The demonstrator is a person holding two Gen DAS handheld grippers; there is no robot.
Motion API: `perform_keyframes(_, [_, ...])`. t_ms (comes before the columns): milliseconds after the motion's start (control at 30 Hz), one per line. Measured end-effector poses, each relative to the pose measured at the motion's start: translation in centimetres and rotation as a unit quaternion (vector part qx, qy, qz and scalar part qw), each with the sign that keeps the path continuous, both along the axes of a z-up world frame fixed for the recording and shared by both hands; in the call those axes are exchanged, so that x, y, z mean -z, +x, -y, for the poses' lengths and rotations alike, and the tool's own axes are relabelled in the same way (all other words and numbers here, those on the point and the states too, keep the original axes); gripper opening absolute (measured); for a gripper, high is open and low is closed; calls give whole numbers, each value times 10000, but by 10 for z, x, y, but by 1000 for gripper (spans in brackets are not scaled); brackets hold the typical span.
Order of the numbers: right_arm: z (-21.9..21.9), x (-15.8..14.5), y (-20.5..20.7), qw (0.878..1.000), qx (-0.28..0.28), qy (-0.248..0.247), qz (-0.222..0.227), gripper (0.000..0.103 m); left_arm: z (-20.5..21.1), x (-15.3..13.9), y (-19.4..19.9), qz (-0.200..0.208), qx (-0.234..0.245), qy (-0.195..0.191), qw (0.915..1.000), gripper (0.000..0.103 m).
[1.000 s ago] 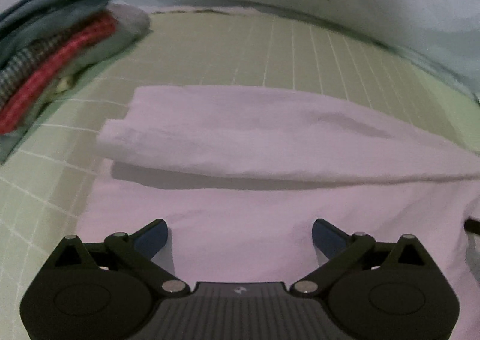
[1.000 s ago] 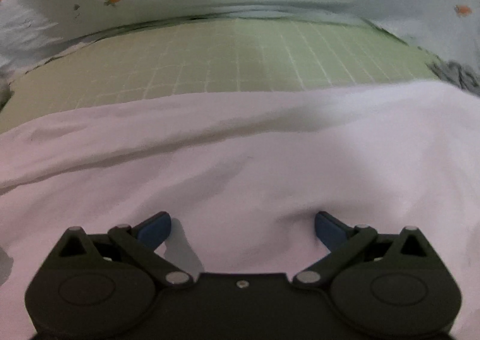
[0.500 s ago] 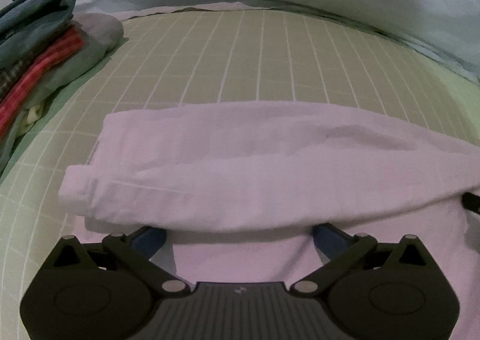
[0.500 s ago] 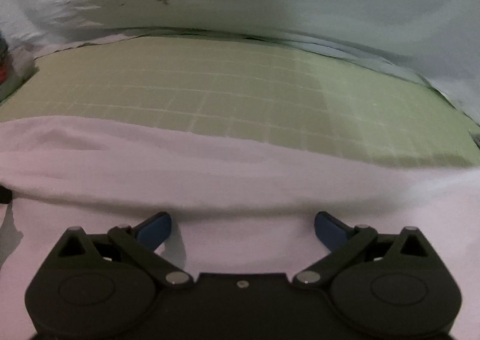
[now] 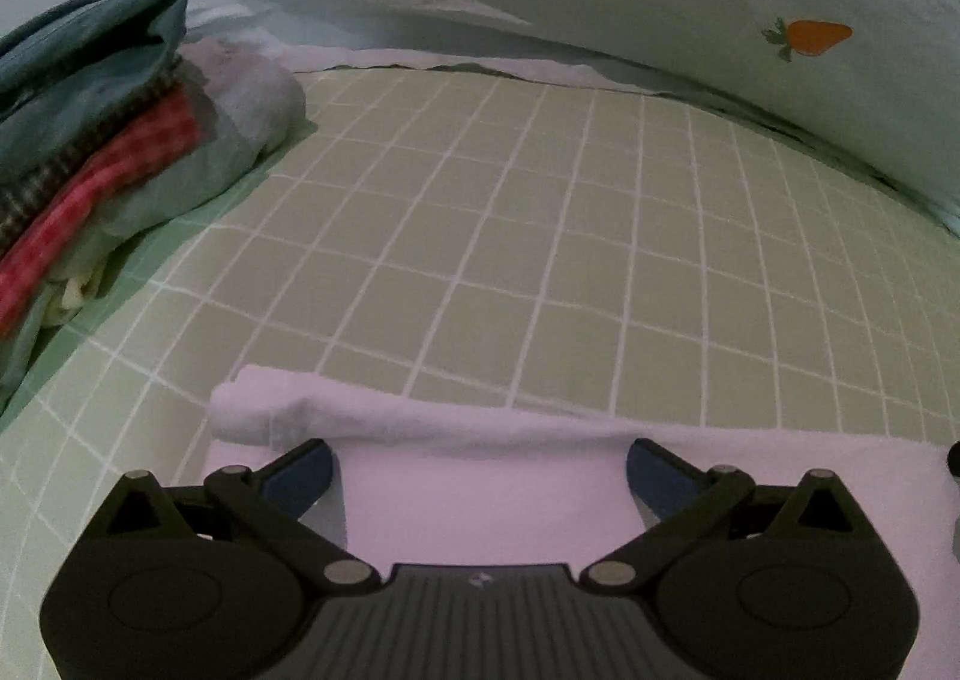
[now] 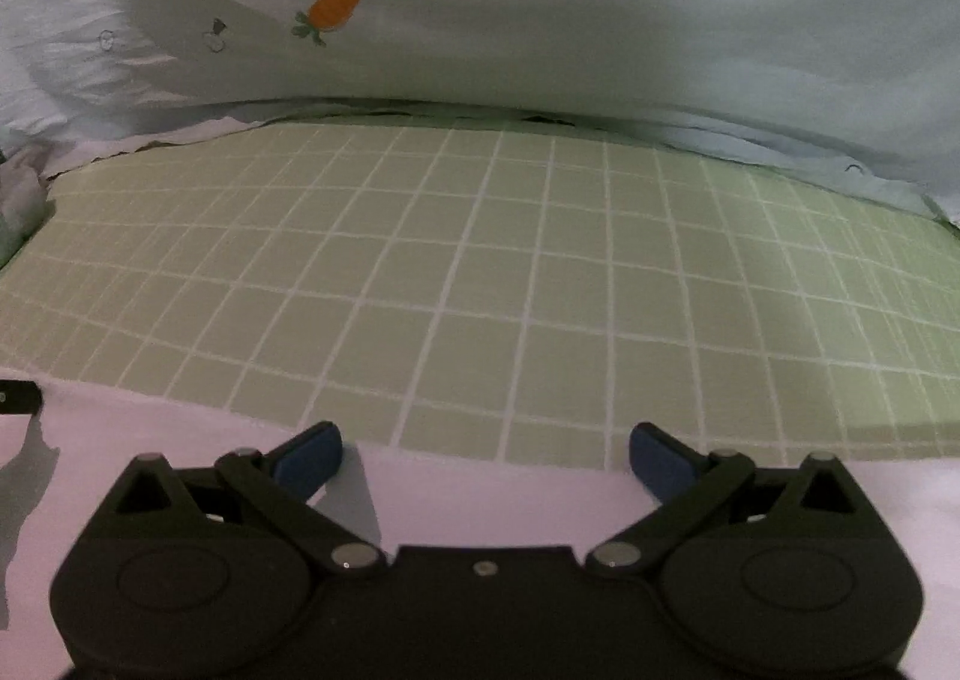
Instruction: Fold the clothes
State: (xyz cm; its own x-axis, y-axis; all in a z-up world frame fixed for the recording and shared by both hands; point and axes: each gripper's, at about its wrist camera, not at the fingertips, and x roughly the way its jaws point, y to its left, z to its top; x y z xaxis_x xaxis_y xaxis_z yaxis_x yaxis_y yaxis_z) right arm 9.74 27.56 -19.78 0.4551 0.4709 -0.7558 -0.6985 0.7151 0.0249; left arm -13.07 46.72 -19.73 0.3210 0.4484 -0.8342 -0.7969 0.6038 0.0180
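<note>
A: The white garment [image 5: 480, 494]?
B: Soft matt cloth, slightly nubbly at its rolled edge.
A: And the checked sheet [image 5: 540, 236]?
B: Smooth matt fabric. The left gripper [image 5: 478, 467] looks matt black plastic with shiny metal pins.

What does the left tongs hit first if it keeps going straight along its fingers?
Probably the folded white garment lying between the open left tongs; past its rolled edge only green checked sheet, then the carrot-print bedding. Depth unclear.

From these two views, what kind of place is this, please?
Probably a bedroom: the work surface looks like a bed with a green checked sheet, a carrot-print quilt or pillow lies behind, and a pile of clothes waits at the left.
</note>
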Motion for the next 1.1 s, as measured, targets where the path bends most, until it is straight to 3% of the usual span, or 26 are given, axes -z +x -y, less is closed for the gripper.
perform_keyframes(200, [12,-11,-16,9996,142,-57,243,103,0,-5,-13,9,253,-119,9996,103])
perform_keyframes(300, [25,-19,-34,9993,138,-122,319,103,2,-16,-40,161,197,-168,9995,103])
perform_keyframes(500, [65,-18,-83,9988,178,-398,218,103,15,-28,-112,71,-229,-111,9997,103])
perform_keyframes(667, [101,-16,-113,9979,387,-522,3,103,27,-19,-176,-49,-683,-460,9966,103])
perform_keyframes(800, [117,-14,-126,9968,616,-491,-103,103,37,-11,-205,-1,-728,-672,9951,103])
perform_keyframes(900, [124,-13,-133,9965,698,-404,-210,103,48,-11,-211,38,-519,-596,9969,102])
perform_keyframes(967, [129,-13,-138,9961,728,-445,-213,103,56,-10,-211,27,-371,-522,9979,100])
perform_keyframes(1100, [135,-13,-144,9958,766,-475,-184,103,68,-9,-212,132,-563,-198,9981,79])
